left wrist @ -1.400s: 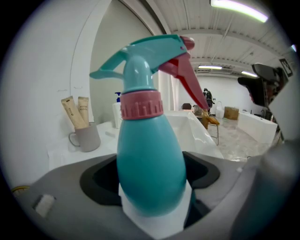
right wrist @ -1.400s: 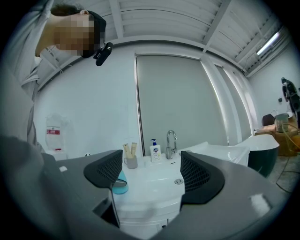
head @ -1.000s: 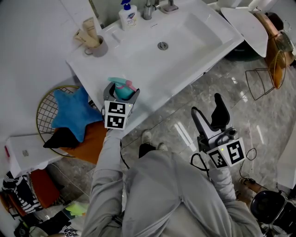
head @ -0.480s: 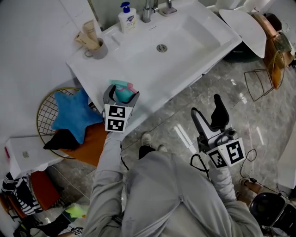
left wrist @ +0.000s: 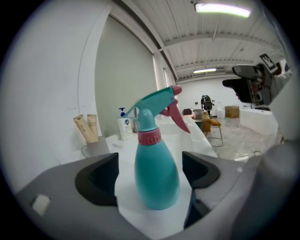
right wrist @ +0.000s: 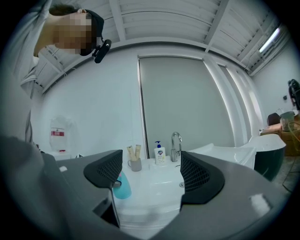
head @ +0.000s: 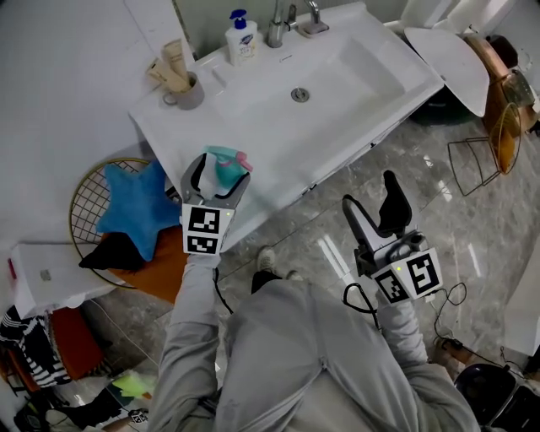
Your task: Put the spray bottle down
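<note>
A person in grey sleeves reaches the left arm up the frame from lower centre, holding the left gripper level at the front lip of a white washbasin counter. Its jaws stand wide on either side of a teal plastic spray bottle with a pink collar and trigger, and bare counter shows in the gaps, so neither jaw touches it. The bottle stands upright on the counter's left part, close to the front edge. The right arm is bent at lower right, with the right gripper over the grey marble floor, its jaws spread and nothing between them. Open counter runs behind the bottle toward the basin. At the back edge stand a white soap dispenser with a blue pump, a chrome tap and a grey cup holding beige tubes, all well apart from the bottle. Left of the gripper and below the counter, a round wire basket holds a blue star-shaped cushion.
</note>
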Available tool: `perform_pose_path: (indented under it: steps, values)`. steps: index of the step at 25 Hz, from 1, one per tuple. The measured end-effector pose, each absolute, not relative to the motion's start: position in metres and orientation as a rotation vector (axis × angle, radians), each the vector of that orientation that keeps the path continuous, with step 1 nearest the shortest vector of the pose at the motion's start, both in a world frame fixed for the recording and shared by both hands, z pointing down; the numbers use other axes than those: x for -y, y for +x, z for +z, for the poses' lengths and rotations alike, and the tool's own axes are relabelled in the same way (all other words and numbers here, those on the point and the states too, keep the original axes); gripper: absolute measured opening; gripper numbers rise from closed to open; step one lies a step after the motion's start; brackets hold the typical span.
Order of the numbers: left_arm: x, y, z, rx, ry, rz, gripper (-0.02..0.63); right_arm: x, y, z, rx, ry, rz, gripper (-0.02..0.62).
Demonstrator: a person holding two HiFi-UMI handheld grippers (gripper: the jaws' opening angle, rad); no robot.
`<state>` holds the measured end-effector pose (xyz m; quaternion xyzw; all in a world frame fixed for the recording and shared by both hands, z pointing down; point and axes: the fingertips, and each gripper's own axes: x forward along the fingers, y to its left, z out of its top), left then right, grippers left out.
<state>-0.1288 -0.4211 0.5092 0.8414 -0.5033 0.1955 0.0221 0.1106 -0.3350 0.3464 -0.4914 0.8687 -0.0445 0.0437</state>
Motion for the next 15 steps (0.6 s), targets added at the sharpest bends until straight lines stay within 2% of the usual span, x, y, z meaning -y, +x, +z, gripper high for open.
perform_pose_path:
  steps: [15]
  values:
    - [0.317, -0.167, 0.383, 1.806, 2.7, 0.177, 0.449, 0.339, 0.102, 0.339, -2.68, -1.393, -0.116, 0.368]
